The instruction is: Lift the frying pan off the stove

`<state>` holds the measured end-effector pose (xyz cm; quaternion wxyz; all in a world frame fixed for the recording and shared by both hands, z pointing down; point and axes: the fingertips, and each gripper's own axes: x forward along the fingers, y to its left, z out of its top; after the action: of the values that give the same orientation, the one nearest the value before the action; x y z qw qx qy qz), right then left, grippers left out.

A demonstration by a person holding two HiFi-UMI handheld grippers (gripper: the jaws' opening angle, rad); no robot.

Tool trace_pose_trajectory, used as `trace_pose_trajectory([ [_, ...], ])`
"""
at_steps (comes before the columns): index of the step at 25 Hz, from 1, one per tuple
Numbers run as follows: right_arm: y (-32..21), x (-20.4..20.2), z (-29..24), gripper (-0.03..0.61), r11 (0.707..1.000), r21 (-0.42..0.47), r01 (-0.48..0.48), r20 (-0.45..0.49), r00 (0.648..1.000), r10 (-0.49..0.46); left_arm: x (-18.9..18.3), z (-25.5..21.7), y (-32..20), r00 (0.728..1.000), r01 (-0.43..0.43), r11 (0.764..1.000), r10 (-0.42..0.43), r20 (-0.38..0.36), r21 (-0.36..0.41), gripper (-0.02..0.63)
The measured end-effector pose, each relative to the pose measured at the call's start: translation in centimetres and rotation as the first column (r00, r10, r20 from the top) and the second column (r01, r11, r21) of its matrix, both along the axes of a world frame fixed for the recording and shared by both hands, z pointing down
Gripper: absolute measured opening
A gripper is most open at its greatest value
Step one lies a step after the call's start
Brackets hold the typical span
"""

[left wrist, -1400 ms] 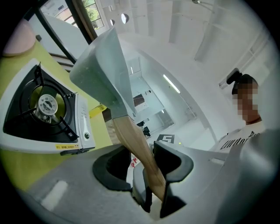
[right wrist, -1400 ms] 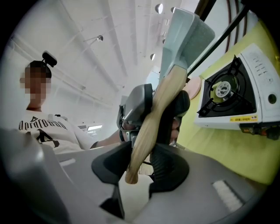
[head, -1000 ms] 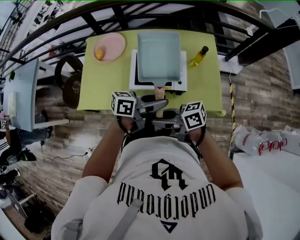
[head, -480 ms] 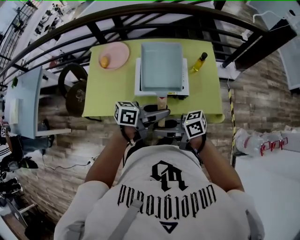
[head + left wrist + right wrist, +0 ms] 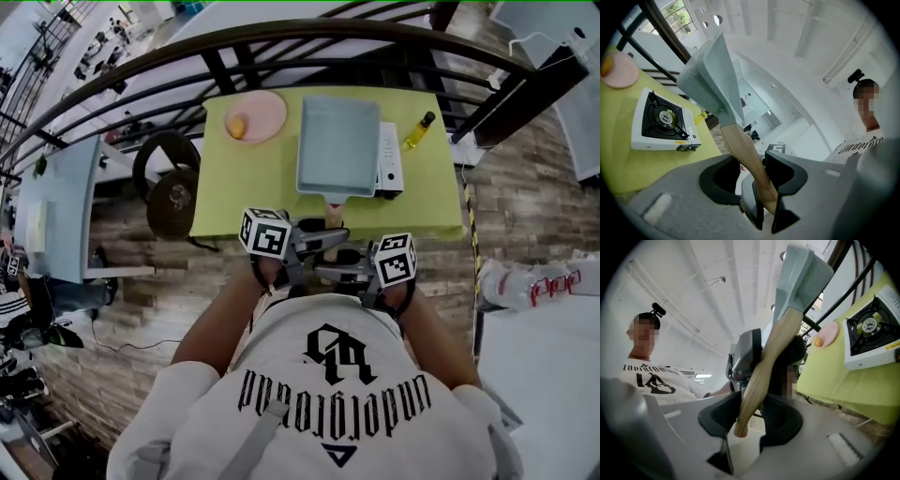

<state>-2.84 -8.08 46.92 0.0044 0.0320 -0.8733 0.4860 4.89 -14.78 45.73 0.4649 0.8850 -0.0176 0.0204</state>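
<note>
In the head view we see the pink plate (image 5: 258, 116) near the table's (image 5: 234, 187) far left corner, then the frying pan (image 5: 337, 145) hiding most of the stove (image 5: 390, 159). Only the gripper views show us the burner (image 5: 663, 117) bare, with the pan held up clear of it. The left gripper (image 5: 766, 206) is clamped on the wooden handle (image 5: 750, 159). The right gripper (image 5: 743, 427) pinches the handle's end, and the pan rises beyond both.

Frying pan (image 5: 337, 145) — matt grey; smooth wooden handle (image 5: 745, 154).
</note>
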Motion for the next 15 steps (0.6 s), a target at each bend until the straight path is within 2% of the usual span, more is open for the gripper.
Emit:
trace_pose_trajectory([
  [9,3.6,-6.0,-0.2,0.134,0.995,0.005,-0.100,0.008,0.995,0.099,-5.7,-0.1,4.1,0.998,-0.060,0.998,0.059,-0.014,-0.010,0.179],
  [15,6.3,-6.9,-0.2,0.138,0.990,0.011,-0.137,-0.008,0.990,0.137,-6.3,-0.1,7.2,0.994,-0.107,0.994,0.107,-0.017,-0.013,0.183],
])
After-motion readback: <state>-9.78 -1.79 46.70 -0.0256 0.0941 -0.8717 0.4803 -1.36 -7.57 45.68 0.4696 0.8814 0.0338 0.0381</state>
